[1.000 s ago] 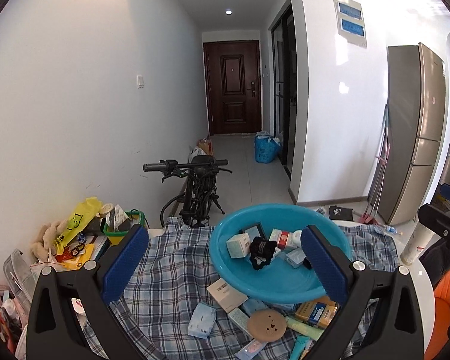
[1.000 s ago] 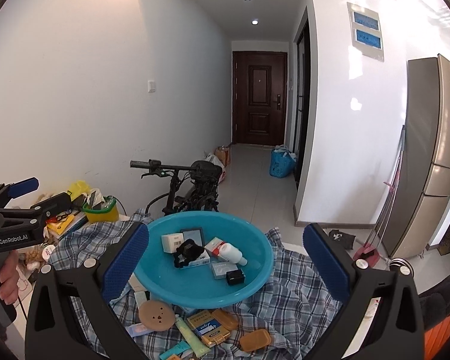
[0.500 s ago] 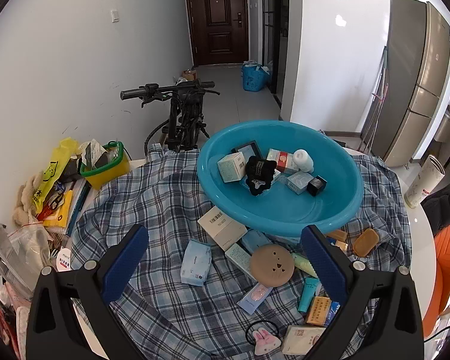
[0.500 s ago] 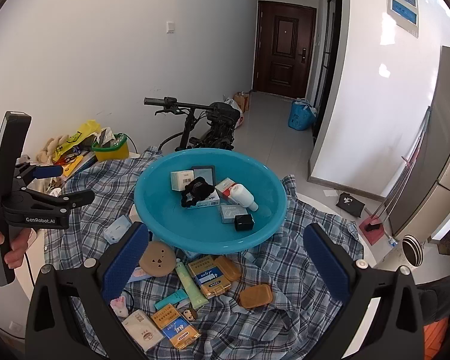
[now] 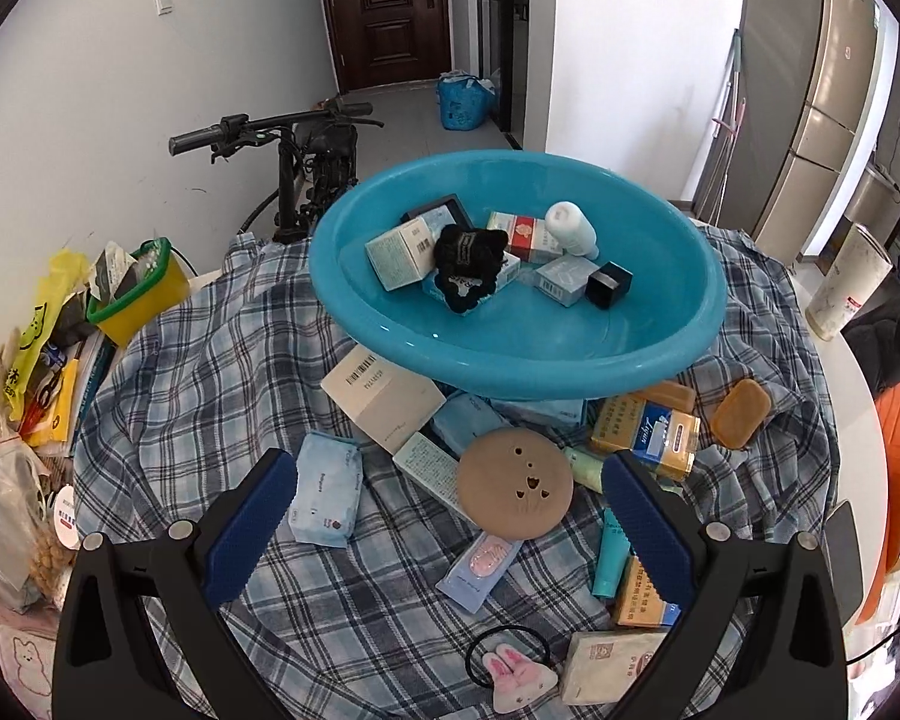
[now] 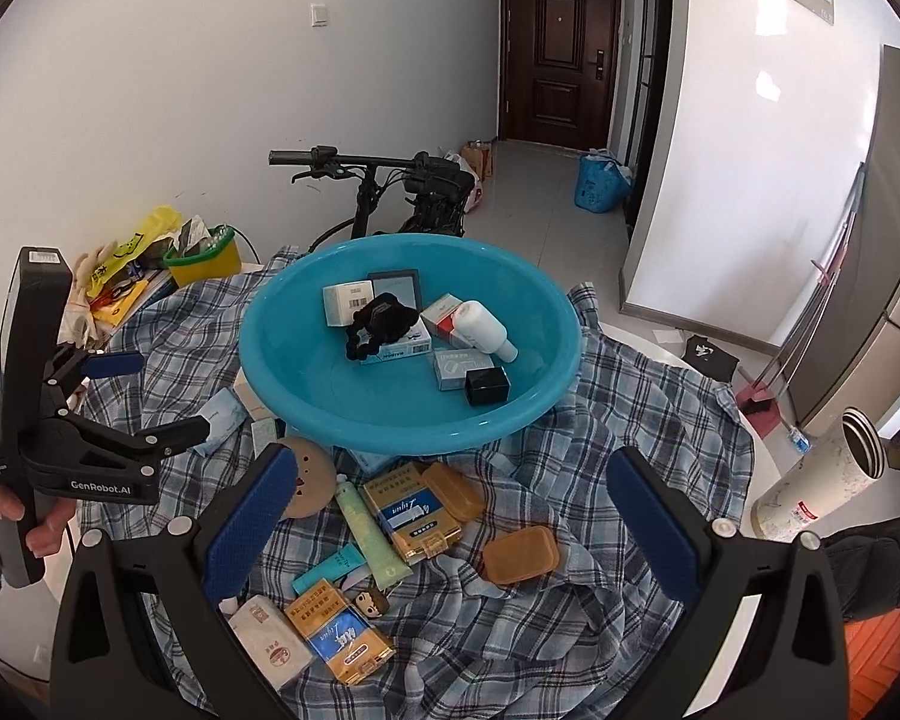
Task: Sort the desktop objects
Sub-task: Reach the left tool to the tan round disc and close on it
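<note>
1. On the table, a blue-and-white plaid cloth point(image 5: 210, 396) covers the top; a blue plastic basin point(image 5: 678, 360) sits on it, toward the far side.
2. Basin contents: a pale boxed item point(image 5: 397, 255), a black scrunchie point(image 5: 468, 252), a red-and-white box point(image 5: 519, 234), a white bottle point(image 5: 570, 228) lying on its side, a small black cube box point(image 5: 609, 285), and a dark-framed flat item point(image 6: 395, 288) at the back.
3. Loose on the cloth, in front of the basin: a cream box with barcode point(image 5: 381, 402), partly under the basin rim; a light-blue tissue pack point(image 5: 324, 495); a round tan compact point(image 5: 513, 483); a pink-and-blue sachet point(image 5: 480, 564); a teal tube point(image 5: 609, 552); a yellow-and-blue carton point(image 5: 648, 432); two amber soap bars point(image 5: 741, 414).
4. Near edge: a bunny hair tie point(image 5: 513, 675) and a white packet point(image 5: 612, 666); its print is too small to read.
5. Left gripper point(image 5: 450, 516): jaws spread wide and empty, hovering above the loose items.
6. Right gripper point(image 6: 450, 516): jaws likewise spread wide, nothing between them, above a pale green tube point(image 6: 369, 534) and a second yellow-and-blue carton point(image 6: 342, 639).
7. Surroundings: a yellow bin with green rim point(image 5: 141, 291) at the table's left, a black bicycle point(image 5: 312, 162) behind, a white tumbler point(image 6: 822, 480) to the right.
</note>
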The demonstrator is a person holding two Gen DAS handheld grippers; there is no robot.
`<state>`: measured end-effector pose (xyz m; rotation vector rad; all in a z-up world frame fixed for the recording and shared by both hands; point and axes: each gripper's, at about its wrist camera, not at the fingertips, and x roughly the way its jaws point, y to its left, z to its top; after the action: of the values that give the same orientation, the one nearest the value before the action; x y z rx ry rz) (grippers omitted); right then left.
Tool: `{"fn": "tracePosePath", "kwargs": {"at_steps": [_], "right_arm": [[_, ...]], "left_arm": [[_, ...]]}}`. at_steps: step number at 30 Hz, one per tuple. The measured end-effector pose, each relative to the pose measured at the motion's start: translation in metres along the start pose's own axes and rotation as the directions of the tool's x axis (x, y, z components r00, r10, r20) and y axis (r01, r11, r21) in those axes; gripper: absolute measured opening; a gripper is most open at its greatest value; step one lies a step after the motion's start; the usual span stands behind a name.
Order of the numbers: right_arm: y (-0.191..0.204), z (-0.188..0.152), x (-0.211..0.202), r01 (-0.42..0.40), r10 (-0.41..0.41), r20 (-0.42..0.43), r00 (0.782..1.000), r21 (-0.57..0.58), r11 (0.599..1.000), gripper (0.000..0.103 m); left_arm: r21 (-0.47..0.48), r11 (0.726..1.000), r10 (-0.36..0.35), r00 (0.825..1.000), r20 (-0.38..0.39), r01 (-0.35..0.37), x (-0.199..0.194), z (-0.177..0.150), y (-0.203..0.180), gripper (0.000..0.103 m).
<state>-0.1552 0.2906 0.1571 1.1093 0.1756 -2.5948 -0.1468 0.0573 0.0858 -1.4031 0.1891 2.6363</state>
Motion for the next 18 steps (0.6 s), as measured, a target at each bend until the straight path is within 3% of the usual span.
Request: {"fn": "tracePosePath", "kwargs": {"at_steps": [4, 9, 18], "right_arm": [[-0.003, -0.007, 0.011, -0.005, 0.005, -0.017, 1.0, 0.017, 1.0, 0.103], [-0.006, -0.014, 0.013, 0.005, -0.005, -0.026, 1.0, 0.004, 1.0, 0.103], [-0.038, -0.022, 0.013, 0.031, -0.029, -0.028, 0.999, 0.074, 0.997, 0.103]], "left_arm": [[0.027, 1.0, -0.014, 0.998, -0.058, 0.015, 0.033, -0.01, -0.01, 0.103], [0.101, 0.995, 0.022, 0.991, -0.133, -0.009, 0.075, -0.023, -0.026, 0.103], [0.176, 0.984, 0.049, 0.984, -0.173, -0.018, 0.119, -0.032, -0.039, 0.103]]}}
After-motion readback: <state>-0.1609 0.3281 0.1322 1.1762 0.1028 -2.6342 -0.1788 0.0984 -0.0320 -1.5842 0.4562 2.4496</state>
